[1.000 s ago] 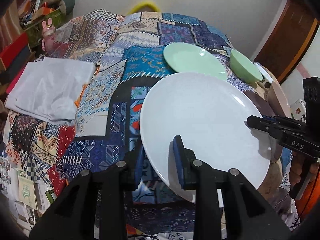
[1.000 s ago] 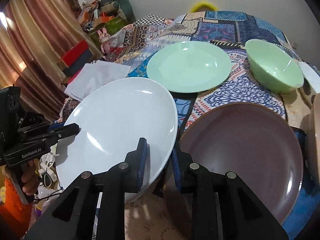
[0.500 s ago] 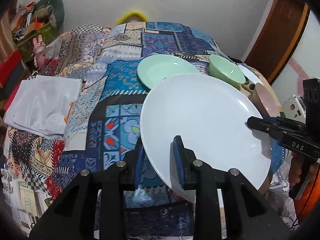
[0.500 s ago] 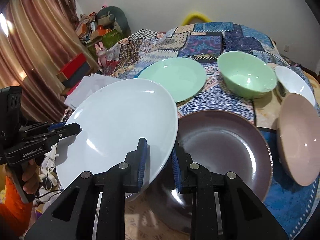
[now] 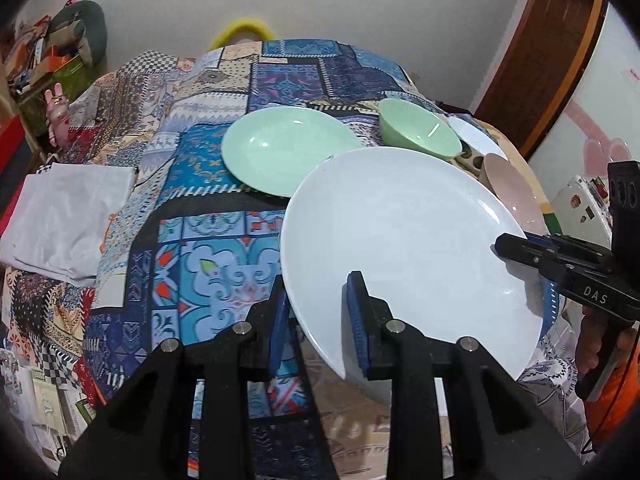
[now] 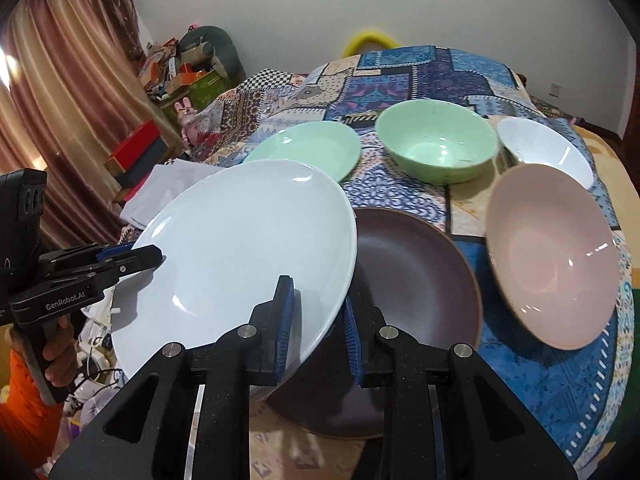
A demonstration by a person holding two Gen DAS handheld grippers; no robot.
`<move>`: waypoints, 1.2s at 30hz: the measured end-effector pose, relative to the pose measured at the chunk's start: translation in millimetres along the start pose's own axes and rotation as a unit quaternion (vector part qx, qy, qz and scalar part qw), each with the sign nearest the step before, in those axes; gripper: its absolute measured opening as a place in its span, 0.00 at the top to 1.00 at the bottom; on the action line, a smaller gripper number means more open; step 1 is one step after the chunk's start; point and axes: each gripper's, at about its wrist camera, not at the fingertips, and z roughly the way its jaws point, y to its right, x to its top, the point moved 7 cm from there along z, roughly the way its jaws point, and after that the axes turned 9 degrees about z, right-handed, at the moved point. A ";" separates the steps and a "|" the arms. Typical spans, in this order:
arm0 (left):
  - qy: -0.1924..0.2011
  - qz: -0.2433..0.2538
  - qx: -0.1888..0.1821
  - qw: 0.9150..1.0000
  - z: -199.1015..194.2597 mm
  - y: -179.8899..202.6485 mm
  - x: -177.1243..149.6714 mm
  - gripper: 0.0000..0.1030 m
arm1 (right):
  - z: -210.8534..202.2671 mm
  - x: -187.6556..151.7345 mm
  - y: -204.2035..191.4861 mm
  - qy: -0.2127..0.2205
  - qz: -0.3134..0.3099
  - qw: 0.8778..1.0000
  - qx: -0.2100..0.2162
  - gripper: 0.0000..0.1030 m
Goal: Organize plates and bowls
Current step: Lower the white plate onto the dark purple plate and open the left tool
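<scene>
A large white plate (image 5: 400, 240) (image 6: 240, 240) hangs tilted above the quilt, gripped at opposite rims. My left gripper (image 5: 318, 300) is shut on its near-left rim and shows in the right wrist view as the left gripper (image 6: 148, 254). My right gripper (image 6: 319, 312) is shut on the other rim; in the left wrist view the right gripper (image 5: 516, 246) reaches in from the right. On the quilt lie a green plate (image 6: 308, 148), a green bowl (image 6: 436, 144), a white bowl (image 6: 544, 152), a pink bowl (image 6: 552, 256) and a dark brown plate (image 6: 412, 280).
The dishes rest on a patchwork quilt (image 5: 224, 240) over a bed. A folded white cloth (image 5: 68, 216) lies at its left edge. Boxes and clutter (image 6: 176, 68) stand by the curtain at the far left. A person's hand (image 6: 56, 352) holds the left gripper's handle.
Both grippers have drawn back and risen a little with the white plate still gripped. The dishes look farther away, and the pink and white bowls have come fully into the right wrist view.
</scene>
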 end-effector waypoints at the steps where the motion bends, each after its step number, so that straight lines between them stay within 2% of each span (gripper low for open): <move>1: -0.001 0.002 -0.001 1.000 1.6 1.7 0.8 0.72 | -1.6 -0.2 3.0 0.001 0.002 1.000 -0.001 0.78; 12: -0.019 0.021 -0.014 0.999 23.5 28.2 4.5 0.72 | -7.7 -9.9 32.3 -0.002 0.026 1.000 -0.012 0.78; 36: -0.070 0.032 -0.035 0.996 78.0 50.5 -2.4 0.72 | 7.5 -28.9 72.5 -0.032 0.066 0.997 -0.033 0.78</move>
